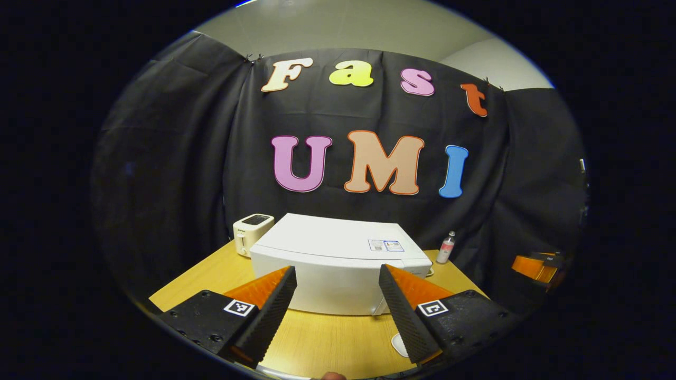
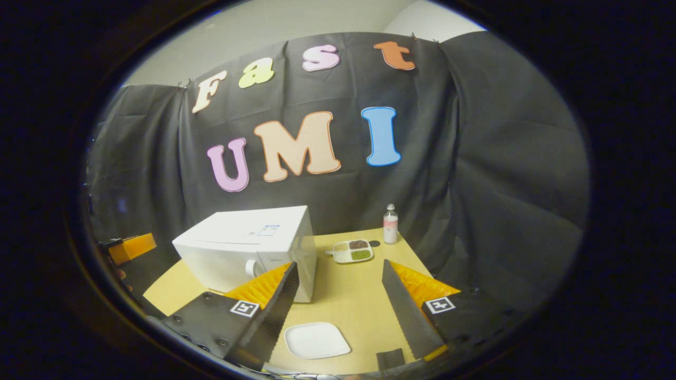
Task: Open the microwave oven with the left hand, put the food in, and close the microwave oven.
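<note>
A: Left gripper view, what's there?
B: The left gripper point(image 1: 338, 311) hangs wide open and empty above the wooden tabletop point(image 1: 327, 338). Ahead stands the white microwave oven point(image 1: 338, 264), door closed. A toaster point(image 1: 252, 233) sits behind its left corner, a small bottle point(image 1: 446, 247) to its right.
A: And the right gripper view?
B: The right gripper point(image 2: 340, 309) is also spread wide, holding nothing. Below it lies 1 white plate point(image 2: 317, 340). The food tray point(image 2: 353, 251), 3 compartments, rests right of the microwave oven, near the bottle.
</note>
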Demonstrator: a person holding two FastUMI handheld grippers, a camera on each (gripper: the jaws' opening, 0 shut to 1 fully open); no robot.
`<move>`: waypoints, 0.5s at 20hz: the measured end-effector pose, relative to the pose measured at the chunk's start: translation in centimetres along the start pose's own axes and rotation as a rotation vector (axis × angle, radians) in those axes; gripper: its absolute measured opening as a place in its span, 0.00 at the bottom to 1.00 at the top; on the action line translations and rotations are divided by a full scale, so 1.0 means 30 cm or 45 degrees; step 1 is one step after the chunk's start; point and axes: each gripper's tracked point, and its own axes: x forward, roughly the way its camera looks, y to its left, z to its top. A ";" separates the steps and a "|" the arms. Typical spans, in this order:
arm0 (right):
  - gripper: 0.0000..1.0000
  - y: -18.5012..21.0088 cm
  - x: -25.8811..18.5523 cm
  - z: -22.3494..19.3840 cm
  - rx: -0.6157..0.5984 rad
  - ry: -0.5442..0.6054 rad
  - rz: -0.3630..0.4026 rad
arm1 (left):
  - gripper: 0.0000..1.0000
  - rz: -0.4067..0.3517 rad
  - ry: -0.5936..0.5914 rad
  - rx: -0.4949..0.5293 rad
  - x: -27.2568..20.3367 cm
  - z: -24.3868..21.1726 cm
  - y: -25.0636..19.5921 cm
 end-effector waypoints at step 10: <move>0.92 -0.020 -0.026 0.017 -0.002 -0.011 -0.004 | 0.96 -0.042 0.035 0.035 0.001 -0.027 -0.046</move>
